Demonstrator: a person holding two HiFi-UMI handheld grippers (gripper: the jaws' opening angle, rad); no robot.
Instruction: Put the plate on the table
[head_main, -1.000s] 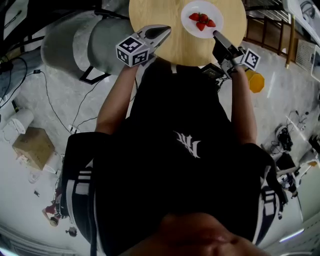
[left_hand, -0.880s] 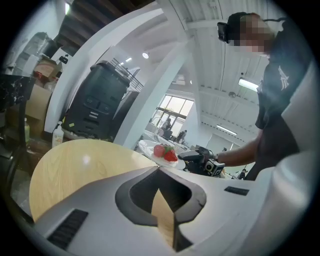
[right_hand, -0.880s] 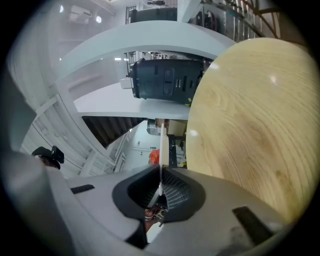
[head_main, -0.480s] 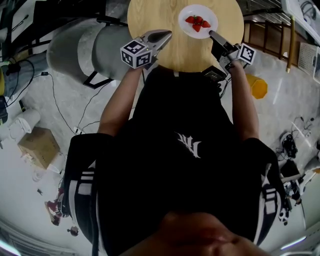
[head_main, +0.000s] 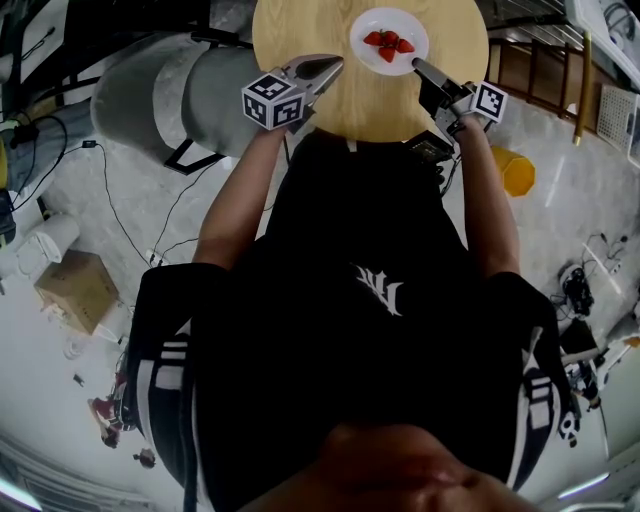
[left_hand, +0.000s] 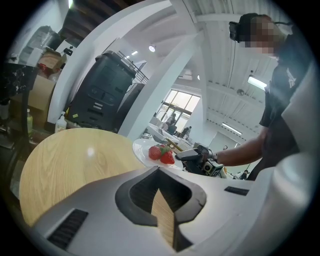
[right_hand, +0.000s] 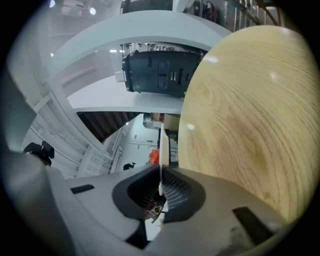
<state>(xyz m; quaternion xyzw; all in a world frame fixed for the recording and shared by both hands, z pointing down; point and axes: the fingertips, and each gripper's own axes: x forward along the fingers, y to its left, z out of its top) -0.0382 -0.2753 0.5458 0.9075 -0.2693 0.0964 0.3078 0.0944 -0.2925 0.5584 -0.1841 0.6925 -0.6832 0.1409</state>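
Overhead, the round light-wood table (head_main: 300, 30) carried the white round plate (head_main: 362, 30) on its right half, with red strawberries (head_main: 388, 43) piled in the plate's middle. The right gripper (head_main: 418, 66) reached in from the near right, and its tips met the plate's near rim. In the right gripper view its jaws (right_hand: 160, 175) were clamped on that thin white rim (right_hand: 162, 145), seen edge-on, with the wood surface (right_hand: 250, 125) filling the right side. Whether the plate lay flat on the wood or a little above it could not be told.

The left gripper (head_main: 335, 65) hovered over the table's near edge, well apart from the plate. Its own view showed the jaws (left_hand: 159, 172) brought together with nothing between them, only tabletop (left_hand: 75, 165) behind. Beyond lay the plate (left_hand: 142, 149) and the berries (left_hand: 162, 154).

A grey rounded armchair (head_main: 150, 90) stood just left of the table, and a cardboard box (head_main: 75, 290) sat on the floor.
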